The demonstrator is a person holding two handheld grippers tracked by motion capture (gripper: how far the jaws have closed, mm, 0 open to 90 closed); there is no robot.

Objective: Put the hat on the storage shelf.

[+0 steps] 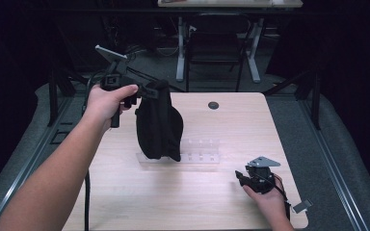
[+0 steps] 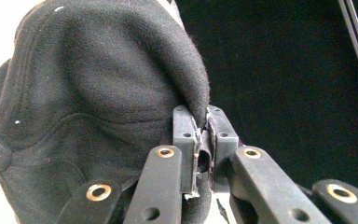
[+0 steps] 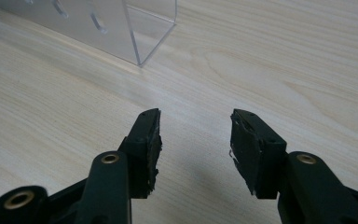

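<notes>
While our left gripper (image 1: 147, 90) pinched the black fleece cap (image 1: 158, 126) aloft above the clear acrylic rack (image 1: 200, 153), our right gripper (image 3: 195, 140) rested open-jawed; next, we judged, came lowering it.

A clear acrylic rack (image 1: 192, 156) lies near the middle of the pale wooden desk (image 1: 231, 202). A round grommet (image 1: 213, 105) sits beyond the rack; a dark chair (image 1: 215, 48) stands farther beyond it.
</notes>
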